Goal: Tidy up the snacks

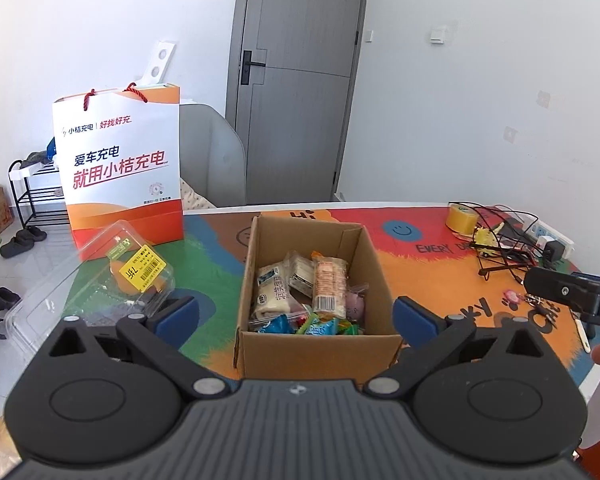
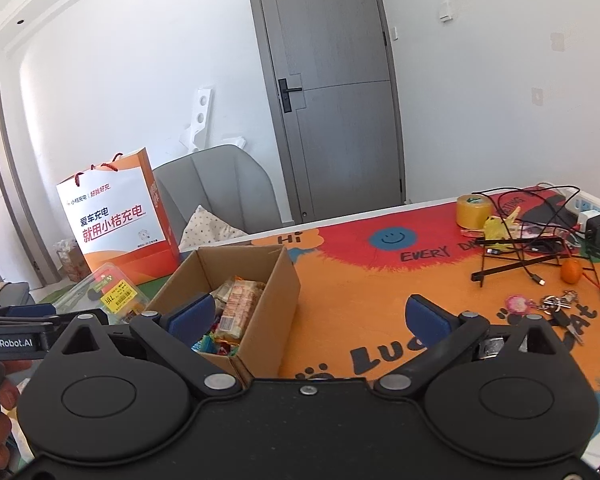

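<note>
Table: the tabletop with the bright orange, red and green printed mat (image 2: 340,288) lies under and ahead of both sets of fingers; keep any move low and level over it.
Paper bag: the tall white-and-orange paper carrier bag with red cord handles (image 1: 120,168) stands far ahead and to the left of the left fingers, well apart from them.
Box: the open brown cardboard box (image 1: 374,264) sits straight ahead between the left fingers, and ahead-left of the right fingers; its flaps are down, so entry from above is free.
Clamshell: the clear plastic clamshell tray with a yellow price sticker (image 1: 140,272) lies just beyond the left finger of the left gripper, outside the box; I judge it the next item to deal with.
Snacks: the wrapped snack packets (image 1: 300,292), white, orange and blue-green, already lie inside the box.
Left gripper (image 1: 296,316): fingers spread wide, holding nothing.
Right gripper (image 2: 308,320): fingers spread wide, holding nothing, its left pad (image 2: 192,316) over the box's near corner.
Advice: grip the clamshell by its edge, gently, since thin plastic likely flexes and slips.
Risk: the black cables (image 2: 520,240) far right of the right fingers could snag.
</note>
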Demonstrator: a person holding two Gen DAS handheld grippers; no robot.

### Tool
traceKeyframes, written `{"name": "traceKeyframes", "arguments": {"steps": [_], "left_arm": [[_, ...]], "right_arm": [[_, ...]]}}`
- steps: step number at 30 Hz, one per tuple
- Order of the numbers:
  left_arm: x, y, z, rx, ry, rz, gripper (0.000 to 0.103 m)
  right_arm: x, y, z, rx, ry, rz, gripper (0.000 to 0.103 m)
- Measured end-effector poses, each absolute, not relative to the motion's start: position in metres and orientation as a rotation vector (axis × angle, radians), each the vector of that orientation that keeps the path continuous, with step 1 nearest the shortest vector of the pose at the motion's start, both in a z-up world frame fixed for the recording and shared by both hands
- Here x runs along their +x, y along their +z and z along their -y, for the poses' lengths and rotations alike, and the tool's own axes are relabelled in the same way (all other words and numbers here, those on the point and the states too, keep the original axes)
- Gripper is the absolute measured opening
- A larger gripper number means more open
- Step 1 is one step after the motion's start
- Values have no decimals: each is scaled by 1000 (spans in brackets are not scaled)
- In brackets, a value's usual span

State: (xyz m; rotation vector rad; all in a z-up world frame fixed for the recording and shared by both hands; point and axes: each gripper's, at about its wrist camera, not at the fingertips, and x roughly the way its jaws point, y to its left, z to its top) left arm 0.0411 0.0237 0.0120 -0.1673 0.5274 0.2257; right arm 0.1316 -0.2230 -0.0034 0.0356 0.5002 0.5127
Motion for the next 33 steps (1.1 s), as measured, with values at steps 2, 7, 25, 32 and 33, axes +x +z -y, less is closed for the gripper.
{"name": "traceKeyframes", "arguments": {"steps": [2, 7, 25, 32, 33], "left_arm": [[36, 15, -20, -154, 221, -523, 102], [25, 22, -15, -145, 203, -517, 102], [-11, 42, -22, -148, 186, -471, 102], [-14, 43, -29, -150, 197, -470, 102], [-14, 44, -30, -149, 199, -469, 102]], "right_arm": [[127, -2, 227, 36, 510, -498, 103], [114, 5, 237, 38, 512, -492, 103], [79, 27, 257, 28, 523, -448, 103], [76, 25, 253, 16, 522, -460, 103], [76, 25, 253, 19, 519, -461, 103]]}}
